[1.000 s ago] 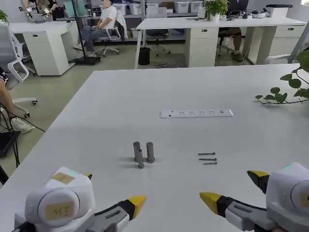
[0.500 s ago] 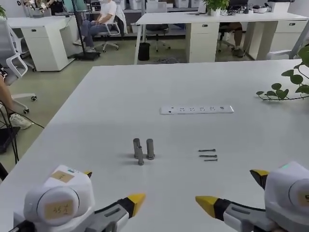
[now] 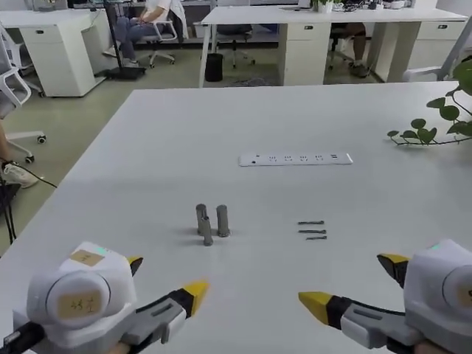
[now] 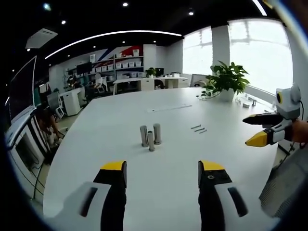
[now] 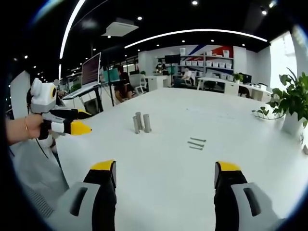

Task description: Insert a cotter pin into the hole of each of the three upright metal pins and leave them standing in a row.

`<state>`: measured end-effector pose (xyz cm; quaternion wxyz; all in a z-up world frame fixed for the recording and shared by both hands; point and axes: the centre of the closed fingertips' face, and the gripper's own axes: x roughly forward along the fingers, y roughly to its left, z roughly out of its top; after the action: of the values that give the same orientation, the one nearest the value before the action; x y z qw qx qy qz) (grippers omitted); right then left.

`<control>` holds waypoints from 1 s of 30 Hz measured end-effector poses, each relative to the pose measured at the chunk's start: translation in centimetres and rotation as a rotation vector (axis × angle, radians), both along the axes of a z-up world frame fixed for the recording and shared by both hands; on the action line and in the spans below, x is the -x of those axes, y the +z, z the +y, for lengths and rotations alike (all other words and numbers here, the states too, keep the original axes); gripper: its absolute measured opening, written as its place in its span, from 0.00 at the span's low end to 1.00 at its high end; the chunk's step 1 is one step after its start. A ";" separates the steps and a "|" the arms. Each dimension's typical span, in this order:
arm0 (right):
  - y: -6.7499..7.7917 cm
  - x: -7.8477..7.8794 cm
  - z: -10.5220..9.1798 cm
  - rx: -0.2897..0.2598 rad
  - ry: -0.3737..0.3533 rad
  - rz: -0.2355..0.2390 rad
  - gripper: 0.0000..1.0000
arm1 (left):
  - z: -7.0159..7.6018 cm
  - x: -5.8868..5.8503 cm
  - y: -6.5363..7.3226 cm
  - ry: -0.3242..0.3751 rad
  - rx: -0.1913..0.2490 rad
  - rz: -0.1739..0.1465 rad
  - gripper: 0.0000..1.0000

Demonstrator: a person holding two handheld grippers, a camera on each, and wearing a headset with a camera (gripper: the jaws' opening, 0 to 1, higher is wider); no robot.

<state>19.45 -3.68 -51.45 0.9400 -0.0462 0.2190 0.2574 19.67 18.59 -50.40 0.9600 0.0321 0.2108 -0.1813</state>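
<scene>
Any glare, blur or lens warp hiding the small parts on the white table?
Head view: soft even light, no glare on the white table; three upright grey metal pins sharp, faint shadows; three thin cotter pins tiny but distinct. Left gripper view: strong fisheye bending, windows blown out. Right gripper view: same bending, ceiling light strip bowed.

White power strip (image 3: 296,158) lies flat on the desk (image 3: 383,214); right of it a leafy plant (image 3: 424,135) trails, far behind it a black bin (image 3: 213,68).
</scene>
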 end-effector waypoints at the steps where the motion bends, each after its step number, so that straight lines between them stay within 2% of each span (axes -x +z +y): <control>1: 0.0 0.0 0.0 0.000 0.003 0.004 0.81 | 0.0 -0.6 0.0 -0.003 0.002 -0.004 0.57; 4: -0.1 -0.1 0.0 -0.003 0.003 0.011 0.78 | -0.1 -1.7 -0.2 -0.020 -0.021 -0.007 0.51; 5: -0.2 -0.1 -0.1 -0.008 0.002 0.016 0.76 | -0.2 -2.3 -0.4 -0.030 -0.042 -0.008 0.50; 9: -0.5 -0.2 -0.1 -0.017 0.006 0.032 0.72 | -0.5 -4.2 -0.8 -0.054 -0.030 -0.008 0.44; 11: -0.6 -0.3 -0.1 -0.017 0.007 0.034 0.71 | -0.7 -5.0 -1.0 -0.067 -0.042 -0.009 0.42; 15: -0.5 -0.4 -0.1 -0.017 0.011 0.032 0.70 | -1.1 -5.9 -1.4 -0.083 -0.052 -0.010 0.39; 21: -0.6 -0.5 0.1 -0.026 0.024 0.042 0.67 | -1.4 -7.8 -2.8 -0.116 -0.079 -0.007 0.35; 26: -0.5 -0.6 0.3 -0.045 0.034 0.043 0.65 | -1.7 -9.3 -3.1 -0.140 -0.087 -0.021 0.31; 30: -0.5 -0.8 0.4 -0.036 0.036 0.039 0.63 | -1.9 -10.1 -3.3 -0.150 -0.083 -0.025 0.29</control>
<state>20.24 -3.31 -51.98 0.9315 -0.0282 0.2315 0.2792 29.81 16.70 -53.71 0.9442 0.0896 0.2031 -0.2432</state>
